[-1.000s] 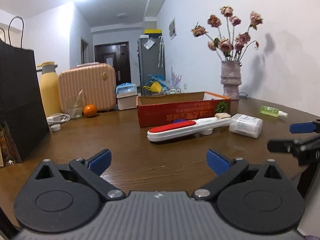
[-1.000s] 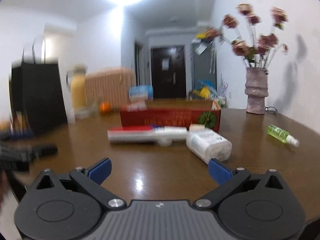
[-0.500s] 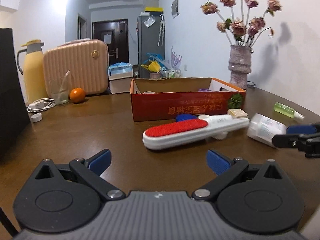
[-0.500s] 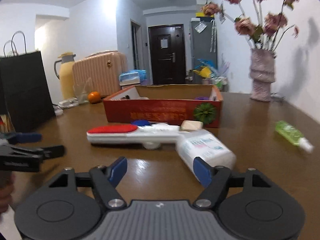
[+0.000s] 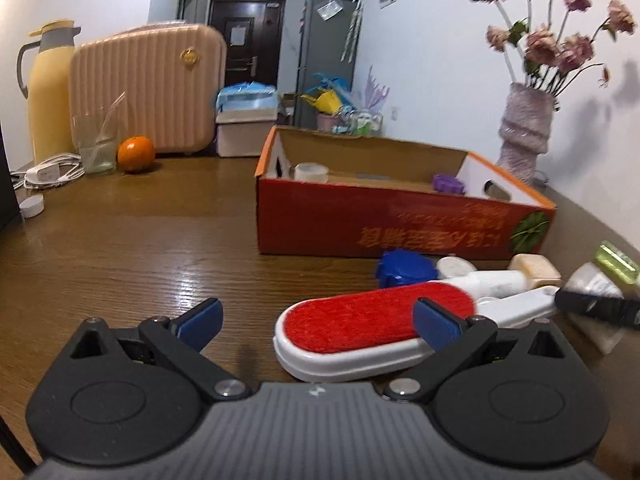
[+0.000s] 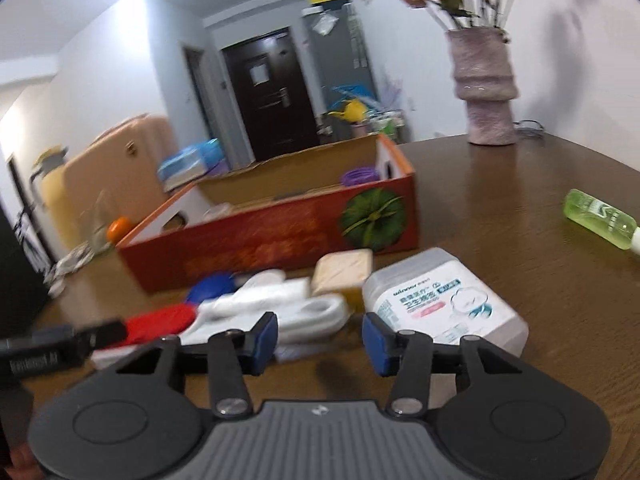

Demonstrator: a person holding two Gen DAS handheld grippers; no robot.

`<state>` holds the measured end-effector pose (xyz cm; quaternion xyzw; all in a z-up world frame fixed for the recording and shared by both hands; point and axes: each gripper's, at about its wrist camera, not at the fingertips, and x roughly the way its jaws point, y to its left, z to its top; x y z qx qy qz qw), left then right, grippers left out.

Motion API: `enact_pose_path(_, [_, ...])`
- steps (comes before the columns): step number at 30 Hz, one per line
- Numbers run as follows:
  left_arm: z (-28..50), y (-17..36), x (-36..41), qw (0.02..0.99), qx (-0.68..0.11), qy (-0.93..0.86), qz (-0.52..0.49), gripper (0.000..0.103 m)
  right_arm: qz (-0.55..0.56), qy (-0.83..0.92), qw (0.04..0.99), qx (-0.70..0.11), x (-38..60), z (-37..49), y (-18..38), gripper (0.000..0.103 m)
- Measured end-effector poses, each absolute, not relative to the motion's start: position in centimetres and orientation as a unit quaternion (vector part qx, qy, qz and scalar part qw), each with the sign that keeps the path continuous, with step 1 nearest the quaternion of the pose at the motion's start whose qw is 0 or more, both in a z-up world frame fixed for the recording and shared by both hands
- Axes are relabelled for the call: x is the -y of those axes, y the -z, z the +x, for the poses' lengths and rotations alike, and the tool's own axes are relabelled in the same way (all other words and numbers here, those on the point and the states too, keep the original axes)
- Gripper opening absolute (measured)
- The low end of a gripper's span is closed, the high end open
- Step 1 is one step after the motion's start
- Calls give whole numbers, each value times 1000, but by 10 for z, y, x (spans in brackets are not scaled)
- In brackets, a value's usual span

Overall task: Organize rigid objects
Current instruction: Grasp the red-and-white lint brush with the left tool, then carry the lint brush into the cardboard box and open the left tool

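Note:
A lint brush with a red pad point(image 5: 368, 320) and a white handle point(image 6: 304, 312) lies on the brown table in front of an orange cardboard box point(image 5: 400, 220). My left gripper point(image 5: 318, 320) is open, its right finger in front of the brush's red end. My right gripper point(image 6: 320, 338) has its jaws closing; the brush handle lies just ahead of the gap and the pads touch nothing. A white wipes pack point(image 6: 444, 304), a soap bar point(image 6: 342, 270), a blue lid point(image 5: 404, 270) and a green bottle point(image 6: 600, 218) lie nearby.
A vase of dried flowers point(image 6: 486, 88) stands at the back right. Far left are a pink suitcase point(image 5: 144, 88), a yellow flask point(image 5: 50, 92), a glass point(image 5: 98, 148), an orange point(image 5: 136, 154) and a white cable point(image 5: 48, 170). The box holds a tape roll point(image 5: 310, 172) and a purple item point(image 5: 448, 183).
Both grippers have moved in close to the lint brush and the box. The right gripper's jaws have narrowed and its view has rolled. The left jaws stay wide.

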<state>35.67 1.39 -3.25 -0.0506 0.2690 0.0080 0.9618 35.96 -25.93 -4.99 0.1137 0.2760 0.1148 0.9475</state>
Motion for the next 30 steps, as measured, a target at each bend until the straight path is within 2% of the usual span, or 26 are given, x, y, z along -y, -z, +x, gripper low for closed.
enact_pose_path(3, [359,34,-19,960,-271,0,-71,103,124,-107,945,-283,269,374,48,45])
enact_pose_path(5, [360,35,-20,959,-274,5,-76,103,112,-109,945,-288,269,381,49,33])
enact_pose_path(7, [362,36,-21,957,-277,15,-82,98,104,-120,942,-296,268,385,50,25])
enact_pose_path(8, [363,36,-21,957,-277,22,-88,90,106,-126,940,-298,268,386,50,24])
enact_pose_path(9, [363,36,-22,956,-276,30,-95,82,106,-128,939,-301,267,387,50,23])
enact_pose_path(10, [363,37,-23,956,-274,36,-103,80,105,-128,938,-305,267,386,49,23])
enact_pose_path(15, [360,36,-22,958,-266,33,-103,71,115,-144,928,-324,270,386,46,21])
enact_pose_path(16, [358,36,-22,959,-262,31,-102,69,126,-151,923,-330,273,387,47,16])
enact_pose_path(20, [354,36,-25,958,-262,31,-115,62,182,-158,909,-340,286,393,51,13])
enact_pose_path(25, [332,34,-35,956,-253,27,-147,58,206,-161,906,-331,289,378,47,12])
enact_pose_path(30, [276,20,-33,964,-228,34,-135,57,174,-167,925,-294,283,327,27,12])
